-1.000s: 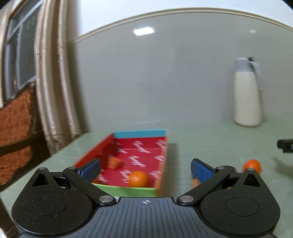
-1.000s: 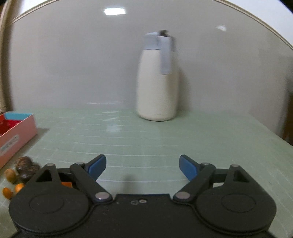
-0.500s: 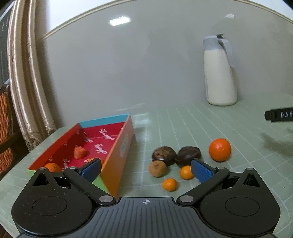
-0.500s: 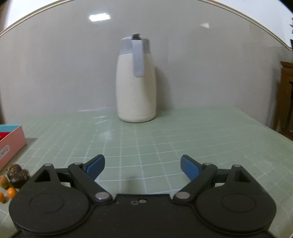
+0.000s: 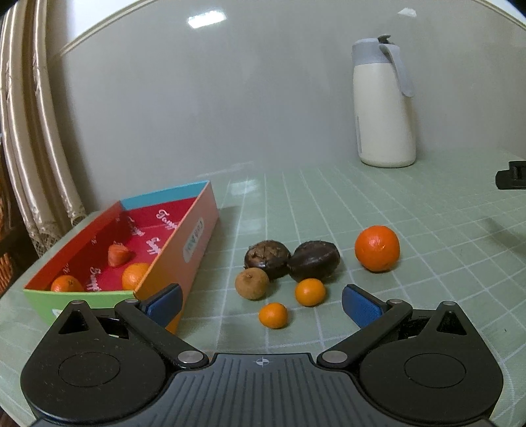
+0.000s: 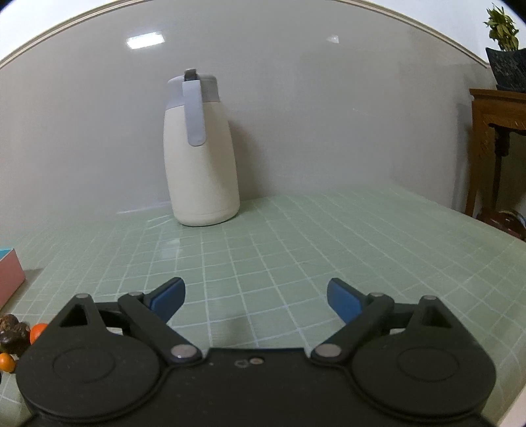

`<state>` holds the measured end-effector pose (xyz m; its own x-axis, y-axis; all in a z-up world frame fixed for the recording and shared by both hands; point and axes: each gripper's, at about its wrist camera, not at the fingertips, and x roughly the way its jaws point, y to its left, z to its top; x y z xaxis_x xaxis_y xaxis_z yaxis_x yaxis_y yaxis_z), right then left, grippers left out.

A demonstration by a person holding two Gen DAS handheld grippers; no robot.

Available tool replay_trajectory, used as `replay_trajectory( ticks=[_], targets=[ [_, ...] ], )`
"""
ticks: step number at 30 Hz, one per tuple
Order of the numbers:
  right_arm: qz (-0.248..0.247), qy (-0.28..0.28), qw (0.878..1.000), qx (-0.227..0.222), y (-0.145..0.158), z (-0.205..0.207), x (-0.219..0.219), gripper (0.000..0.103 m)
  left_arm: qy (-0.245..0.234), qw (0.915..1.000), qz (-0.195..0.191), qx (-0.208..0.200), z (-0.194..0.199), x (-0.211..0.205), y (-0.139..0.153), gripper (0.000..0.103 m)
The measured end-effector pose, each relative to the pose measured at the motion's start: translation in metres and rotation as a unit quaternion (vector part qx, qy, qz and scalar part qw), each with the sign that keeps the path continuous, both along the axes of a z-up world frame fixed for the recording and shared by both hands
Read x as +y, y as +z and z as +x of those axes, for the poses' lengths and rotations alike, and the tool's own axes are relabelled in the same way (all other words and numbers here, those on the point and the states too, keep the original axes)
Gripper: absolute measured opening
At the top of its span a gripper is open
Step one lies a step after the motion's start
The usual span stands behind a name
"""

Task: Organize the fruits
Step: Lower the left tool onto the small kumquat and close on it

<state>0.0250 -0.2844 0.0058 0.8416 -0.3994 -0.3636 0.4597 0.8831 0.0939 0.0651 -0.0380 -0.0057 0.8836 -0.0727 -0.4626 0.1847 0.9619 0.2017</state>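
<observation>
jug (image 6: 200, 154): cream, grey lid, upright ahead of right gripper | table (image 6: 328, 236): green grid | curtain (image 5: 36, 131): far left | wooden stand (image 6: 499, 131): far right, plant (image 6: 503, 23) on top

Left wrist low near fruits, right wrist toward thermos (image 6: 200, 157), both sharing it

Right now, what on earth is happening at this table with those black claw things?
A person is sorting fruit with two hand-held grippers. The left gripper is open over loose fruit: two small oranges, the nearest, a big orange, two dark fruits and a brown one. The colourful box beside them holds three pieces. The right gripper is open and empty, facing a white jug.
</observation>
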Motion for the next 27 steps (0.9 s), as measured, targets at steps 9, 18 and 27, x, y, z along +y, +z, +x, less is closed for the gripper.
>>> replay_trajectory(
  ticks=[9,18,27],
  targets=[
    [0.006,0.004,1.000,0.000,0.0025,0.0028,-0.0029,0.093,0.009,0.9998,-0.008,0.018,0.0063,0.0028,-0.0052,0.092],
    [0.010,0.010,1.000,0.000,0.0024,0.0005,0.0002,0.093,0.007,0.9995,-0.012,0.028,0.0103,0.0037,-0.0087,0.074],
    [0.015,0.012,1.000,-0.001,0.0020,0.0008,0.0009,0.094,-0.013,0.9990,-0.023,0.036,0.0075,0.0016,-0.0102,0.042]
  ],
)
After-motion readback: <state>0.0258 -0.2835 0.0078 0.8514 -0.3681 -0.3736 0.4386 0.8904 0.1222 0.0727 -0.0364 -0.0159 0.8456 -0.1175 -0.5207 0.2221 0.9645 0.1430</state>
